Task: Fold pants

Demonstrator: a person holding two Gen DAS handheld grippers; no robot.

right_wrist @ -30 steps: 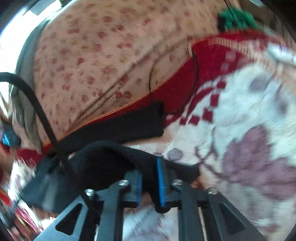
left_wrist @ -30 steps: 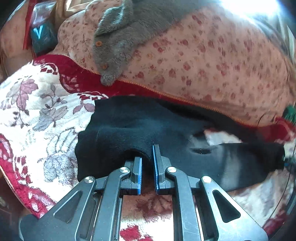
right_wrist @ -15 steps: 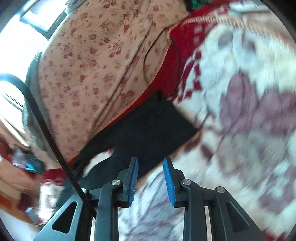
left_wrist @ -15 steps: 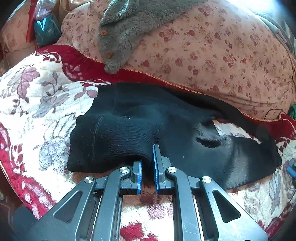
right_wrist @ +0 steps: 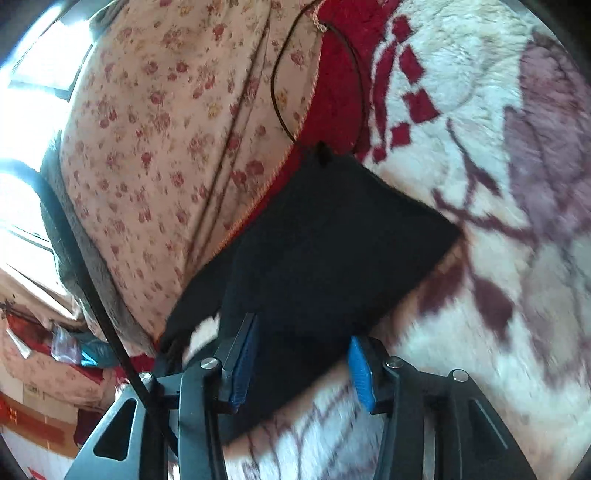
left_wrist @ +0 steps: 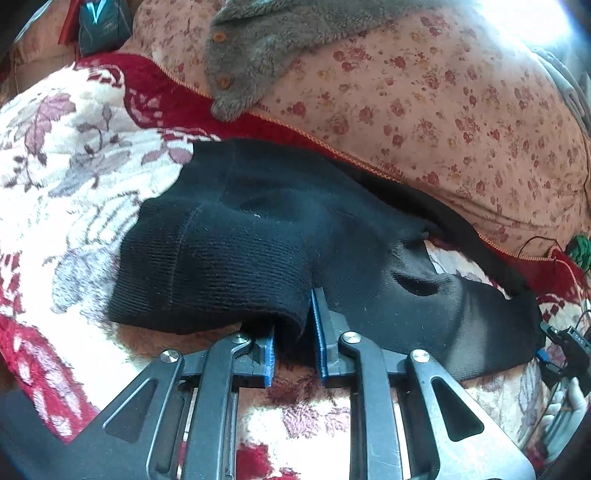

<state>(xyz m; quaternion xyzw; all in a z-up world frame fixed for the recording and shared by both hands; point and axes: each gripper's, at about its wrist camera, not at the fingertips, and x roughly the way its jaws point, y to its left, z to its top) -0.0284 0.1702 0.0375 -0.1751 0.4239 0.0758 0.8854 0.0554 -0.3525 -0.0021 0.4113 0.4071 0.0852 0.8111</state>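
Observation:
The black pants (left_wrist: 258, 236) lie folded lengthwise on a floral red-and-white blanket (left_wrist: 66, 155). My left gripper (left_wrist: 293, 332) sits at the near edge of the waistband end, its blue pads slightly parted with a fold of black fabric between them. In the right wrist view the leg end of the pants (right_wrist: 332, 236) lies flat. My right gripper (right_wrist: 301, 354) is wide open just above that leg end and holds nothing.
A pink floral quilt (left_wrist: 424, 96) is heaped along the far side, with a grey fleece garment (left_wrist: 266, 40) on it. A thin dark cable (right_wrist: 280, 81) loops over the quilt edge. A teal packet (left_wrist: 99, 26) lies at far left.
My right gripper let go of the leg end, opened wide and drew back. The leg end now lies flat. My left gripper's pads have parted slightly on the waistband.

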